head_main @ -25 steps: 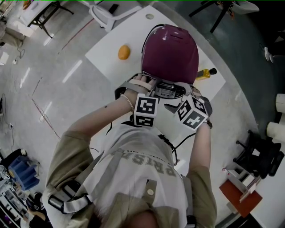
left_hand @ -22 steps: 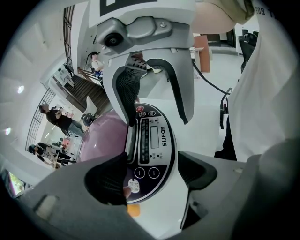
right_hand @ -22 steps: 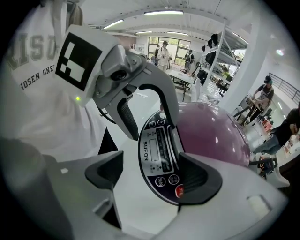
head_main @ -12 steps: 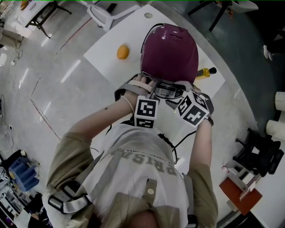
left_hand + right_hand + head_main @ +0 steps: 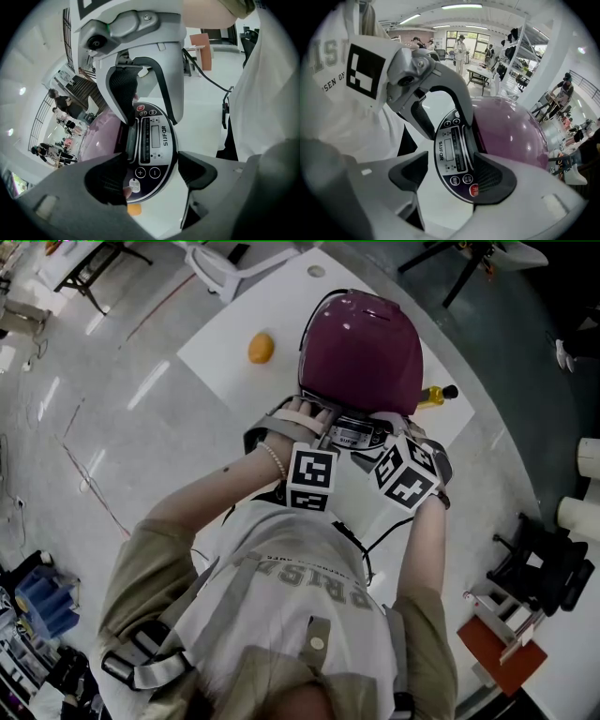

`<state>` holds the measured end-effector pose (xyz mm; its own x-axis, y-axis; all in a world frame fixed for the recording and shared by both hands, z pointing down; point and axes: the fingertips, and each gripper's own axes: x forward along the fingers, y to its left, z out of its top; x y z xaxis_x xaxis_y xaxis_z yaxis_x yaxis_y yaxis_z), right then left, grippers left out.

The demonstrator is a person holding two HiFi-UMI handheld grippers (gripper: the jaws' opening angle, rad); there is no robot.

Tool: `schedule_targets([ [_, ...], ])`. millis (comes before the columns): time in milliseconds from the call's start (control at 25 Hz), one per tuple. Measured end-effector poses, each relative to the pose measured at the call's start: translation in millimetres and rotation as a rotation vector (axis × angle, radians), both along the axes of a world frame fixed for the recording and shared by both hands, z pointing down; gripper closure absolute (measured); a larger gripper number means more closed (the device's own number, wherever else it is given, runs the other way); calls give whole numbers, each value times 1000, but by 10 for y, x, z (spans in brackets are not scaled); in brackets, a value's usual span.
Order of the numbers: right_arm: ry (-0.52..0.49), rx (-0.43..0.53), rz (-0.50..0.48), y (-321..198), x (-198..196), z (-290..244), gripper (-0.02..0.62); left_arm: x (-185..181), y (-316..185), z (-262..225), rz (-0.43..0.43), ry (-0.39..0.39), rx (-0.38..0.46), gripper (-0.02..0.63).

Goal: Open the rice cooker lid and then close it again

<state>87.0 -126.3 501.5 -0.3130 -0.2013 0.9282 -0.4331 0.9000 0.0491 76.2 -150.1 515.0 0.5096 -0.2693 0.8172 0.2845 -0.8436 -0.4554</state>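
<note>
Maroon cooker (image 5: 359, 348) panel (image 5: 152, 138) within left claw (image 5: 154, 174), right claw (image 5: 452, 177).

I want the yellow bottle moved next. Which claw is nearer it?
Right. The right claw is at the front of the rice cooker, on the side where the yellow bottle lies; the left claw is beside it, farther off.

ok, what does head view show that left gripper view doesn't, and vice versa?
Head view only: the whole maroon lid of the rice cooker, shut, and a yellow bottle beside it. Left gripper view only: the control panel in detail, display and buttons, framed between the left gripper's parted jaws. Both: the cooker, the white table and the person's pale top.
</note>
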Motion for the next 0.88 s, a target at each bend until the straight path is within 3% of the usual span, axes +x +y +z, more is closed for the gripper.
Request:
schedule_targets([
  [200,-115,24,66,5,-12,-67,285,17,36,-24,-22,34,-43,254],
  [520,-142,35,117,-21,-24,-21,256,12,-36,-12,-43,43,-27,249],
  [880,-240,102,152,-89,-70,-55,253,10,-73,-41,-71,94,-79,250],
])
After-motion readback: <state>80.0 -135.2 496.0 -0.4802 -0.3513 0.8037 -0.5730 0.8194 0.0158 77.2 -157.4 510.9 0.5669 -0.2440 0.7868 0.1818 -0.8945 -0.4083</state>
